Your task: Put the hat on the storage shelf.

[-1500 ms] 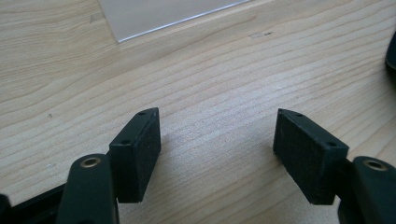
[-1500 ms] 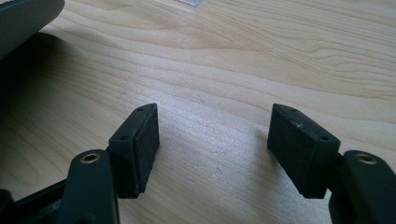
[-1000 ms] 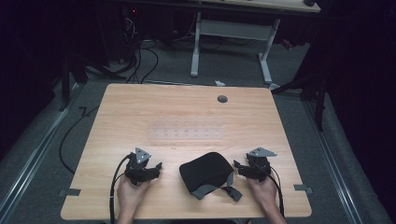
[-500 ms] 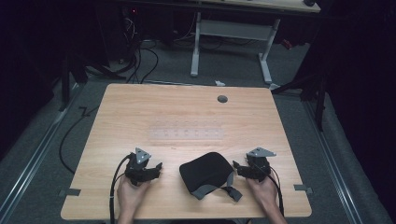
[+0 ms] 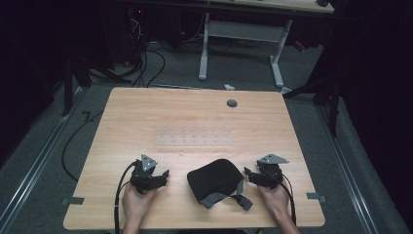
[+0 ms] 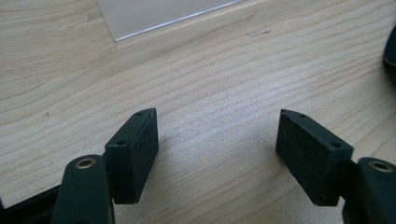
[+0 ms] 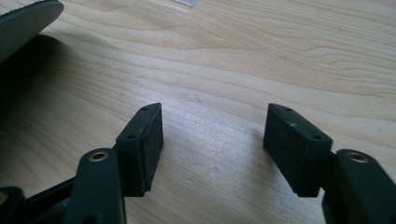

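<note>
left gripper (image 5: 157,179): i have it resting near the front edge of the table (image 5: 195,122), about 9 o'clock of the black pouch (image 5: 215,178). its jaws stand wide with only bare wood between the pads (image 6: 135,149). nothing held.
right gripper (image 5: 252,176): at about 3 o'clock of the pouch, just beside it, tips turned toward it. the jaws have just been closing a little from their widest, and in the right gripper view they stand wide apart, only wood between the pads (image 7: 144,140). nothing gripped.
pouch: lies flat at the front middle of the table, between my two grippers, with its grey strap (image 5: 229,199) trailing toward 5 o'clock. a dark edge (image 7: 25,21) shows at the upper left of the right gripper view, well off the jaw line.
what changed: compared with the high views from a second ago, pouch and both hands sit where they were. only the right jaws moved.
what it means: i judge this as settling before a grab; no contact yet, so the work on the pouch has not begun.
other: a clear sheet (image 5: 195,139) lies at 12 o'clock of the pouch, untouched.
</note>
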The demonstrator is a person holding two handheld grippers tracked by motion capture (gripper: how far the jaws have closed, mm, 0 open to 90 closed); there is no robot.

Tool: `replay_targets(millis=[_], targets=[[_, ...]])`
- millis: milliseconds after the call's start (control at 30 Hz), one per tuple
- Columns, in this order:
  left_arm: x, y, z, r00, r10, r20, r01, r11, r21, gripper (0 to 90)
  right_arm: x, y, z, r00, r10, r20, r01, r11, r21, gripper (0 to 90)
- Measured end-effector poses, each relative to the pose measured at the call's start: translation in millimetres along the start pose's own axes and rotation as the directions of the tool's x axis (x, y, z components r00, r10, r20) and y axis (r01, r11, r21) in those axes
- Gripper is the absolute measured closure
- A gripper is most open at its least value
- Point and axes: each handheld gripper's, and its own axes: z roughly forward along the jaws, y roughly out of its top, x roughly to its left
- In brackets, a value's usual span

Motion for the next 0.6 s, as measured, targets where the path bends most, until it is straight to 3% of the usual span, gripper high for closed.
replay_targets(millis=[167, 600], targets=[[0.0, 0.0, -0.1, 1.0, 0.0, 0.0, 0.0, 1.0, 0.0, 30.2, -0.7, -1.4, -3.9, 0.9998, 0.005, -0.018, -0.005, 1.0, -0.016, 42.8], [-0.1, 0.0, -0.1, 1.0, 0.0, 0.0, 0.0, 1.0, 0.0, 30.0, -6.8, -2.3, -30.3, 0.9897, 0.097, -0.106, -0.107, 0.989, -0.098, 45.3]])
